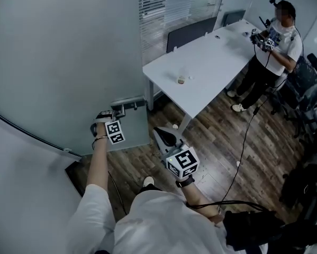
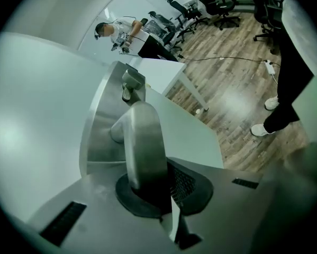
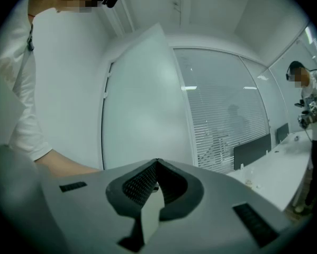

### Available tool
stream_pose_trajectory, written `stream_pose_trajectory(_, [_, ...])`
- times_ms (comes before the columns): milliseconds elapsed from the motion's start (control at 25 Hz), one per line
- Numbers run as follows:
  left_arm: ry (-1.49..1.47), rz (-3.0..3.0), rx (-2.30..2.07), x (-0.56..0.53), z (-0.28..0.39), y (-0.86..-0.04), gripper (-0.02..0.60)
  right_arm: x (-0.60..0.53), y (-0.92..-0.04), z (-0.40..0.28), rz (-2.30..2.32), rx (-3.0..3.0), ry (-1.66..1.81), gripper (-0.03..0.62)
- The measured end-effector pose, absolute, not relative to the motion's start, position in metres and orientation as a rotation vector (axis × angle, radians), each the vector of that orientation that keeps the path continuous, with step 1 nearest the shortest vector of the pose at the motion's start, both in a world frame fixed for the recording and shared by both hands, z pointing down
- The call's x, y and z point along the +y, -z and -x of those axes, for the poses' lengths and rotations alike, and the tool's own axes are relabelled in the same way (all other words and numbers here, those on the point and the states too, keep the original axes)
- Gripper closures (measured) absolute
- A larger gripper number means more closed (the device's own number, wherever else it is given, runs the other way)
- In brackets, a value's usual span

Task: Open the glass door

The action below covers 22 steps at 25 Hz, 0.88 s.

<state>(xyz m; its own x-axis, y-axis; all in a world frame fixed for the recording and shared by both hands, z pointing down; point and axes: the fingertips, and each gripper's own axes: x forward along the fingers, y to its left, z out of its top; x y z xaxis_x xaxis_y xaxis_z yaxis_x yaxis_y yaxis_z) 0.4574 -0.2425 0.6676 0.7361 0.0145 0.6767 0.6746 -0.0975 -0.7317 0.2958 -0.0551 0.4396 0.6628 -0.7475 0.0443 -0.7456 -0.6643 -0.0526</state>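
Note:
The frosted glass door [image 1: 57,62] fills the left of the head view, with a metal lever handle [image 1: 132,103] on its lock plate [image 2: 100,131]. My left gripper [image 1: 116,114] is shut on that handle [image 2: 142,142], which runs straight into the closed jaws in the left gripper view. My right gripper [image 1: 166,136] hangs lower and to the right, away from the door, shut with nothing in it. In the right gripper view it [image 3: 155,168] points level at the glass panel [image 3: 142,99].
A white table [image 1: 211,62] stands just beyond the door's edge with a small cup [image 1: 181,80] on it. Another person [image 1: 272,52] stands at its far right end. A cable [image 1: 243,152] trails over the wood floor, and office chairs [image 1: 306,89] stand at the right.

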Motion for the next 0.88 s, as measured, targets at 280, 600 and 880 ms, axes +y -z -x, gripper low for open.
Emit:
stream_pose_trajectory(280, [0.574,1.533,-0.663,-0.214,-0.35,-0.657,0.581,0.032,-0.46,-0.196,2.754,1.326,0.256,0.599])
stream_pose_trajectory(600, [0.611,1.454,-0.722,-0.213,-0.282,-0.673,0.581,-0.003,-0.509,-0.147,2.572,1.649,0.265,0.599])
stream_pose_trajectory(880, [0.529,1.399,-0.794,-0.22,-0.212,-0.677,0.581,-0.061,-0.484,-0.117,2.549,1.725,0.17,0.599])
